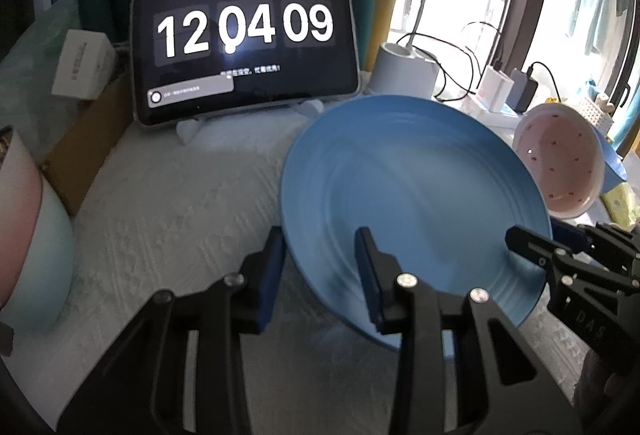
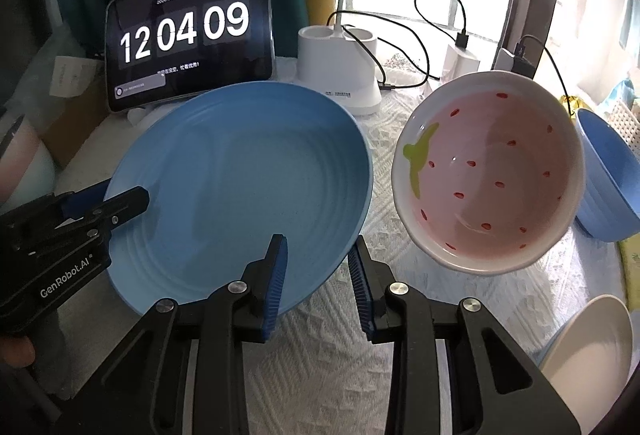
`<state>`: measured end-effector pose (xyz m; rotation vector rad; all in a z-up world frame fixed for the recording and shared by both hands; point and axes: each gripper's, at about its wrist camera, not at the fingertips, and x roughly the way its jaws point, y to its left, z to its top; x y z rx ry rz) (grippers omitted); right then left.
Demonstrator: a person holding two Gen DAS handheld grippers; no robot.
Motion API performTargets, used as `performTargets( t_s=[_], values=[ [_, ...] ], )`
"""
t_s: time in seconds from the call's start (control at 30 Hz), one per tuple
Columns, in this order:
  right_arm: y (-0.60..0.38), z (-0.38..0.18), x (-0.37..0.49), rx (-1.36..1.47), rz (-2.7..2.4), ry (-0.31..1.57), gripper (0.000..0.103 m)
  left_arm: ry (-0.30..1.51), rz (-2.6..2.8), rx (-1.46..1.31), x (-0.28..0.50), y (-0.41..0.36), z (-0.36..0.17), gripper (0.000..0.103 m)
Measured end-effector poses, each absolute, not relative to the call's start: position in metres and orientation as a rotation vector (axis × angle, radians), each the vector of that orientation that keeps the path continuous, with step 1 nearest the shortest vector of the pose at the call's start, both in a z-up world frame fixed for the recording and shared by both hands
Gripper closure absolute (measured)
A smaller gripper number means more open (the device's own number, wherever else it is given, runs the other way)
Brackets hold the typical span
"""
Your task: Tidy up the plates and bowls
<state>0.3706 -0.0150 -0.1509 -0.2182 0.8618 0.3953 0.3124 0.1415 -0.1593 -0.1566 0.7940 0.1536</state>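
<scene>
A large blue ribbed plate (image 1: 420,187) (image 2: 240,175) hangs tilted above the white cloth, held at two opposite rims. My left gripper (image 1: 322,267) is shut on its left rim, one pad inside the plate and one under it; in the right wrist view it reaches in from the left (image 2: 120,207). My right gripper (image 2: 318,267) is shut on the right rim and shows at the right edge of the left wrist view (image 1: 532,239). A pink strawberry bowl (image 2: 488,175) (image 1: 560,159) stands tipped up on edge against a blue bowl (image 2: 608,179).
A tablet clock (image 1: 244,43) stands at the back, with a white lamp base (image 2: 340,75) and chargers with cables beside it. A cream plate (image 2: 592,347) lies at the near right. A pink-and-pale-blue bowl (image 1: 28,235) sits at the far left by a cardboard box.
</scene>
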Motion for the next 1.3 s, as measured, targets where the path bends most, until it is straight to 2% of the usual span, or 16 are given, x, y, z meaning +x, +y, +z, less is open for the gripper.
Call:
performTargets(
  t_s=[1.3],
  values=[
    [-0.067,-0.116,0.300,-0.198,0.346,0.782,0.069,0.728,0.072,-0.167,0.250,0.085,-0.125,0.066]
  ],
)
